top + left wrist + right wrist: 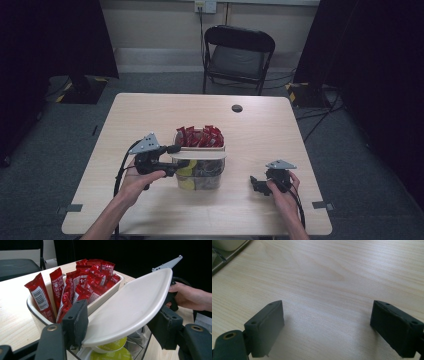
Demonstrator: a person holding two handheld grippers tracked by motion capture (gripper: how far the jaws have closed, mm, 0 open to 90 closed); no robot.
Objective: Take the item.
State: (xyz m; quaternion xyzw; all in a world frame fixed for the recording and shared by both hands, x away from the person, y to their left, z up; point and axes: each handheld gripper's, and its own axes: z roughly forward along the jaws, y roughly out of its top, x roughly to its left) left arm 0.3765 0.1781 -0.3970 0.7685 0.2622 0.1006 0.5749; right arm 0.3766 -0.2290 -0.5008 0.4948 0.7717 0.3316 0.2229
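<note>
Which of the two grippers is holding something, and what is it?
The left gripper: its jaws are shut on the white lid above the container. The right gripper stands open over the bare table, holding nothing.

1. Lid (130, 307): white, oval, shallow, with a raised rim. It is tilted, its far end raised, over the front compartment of the box (200, 167).
2. Box: clear plastic, rectangular, at the middle of the table. Its rear white tray (105, 296) holds upright red sachets (82, 282), packed close. The front compartment, under the lid, holds yellow-green capsules (112, 350).
</note>
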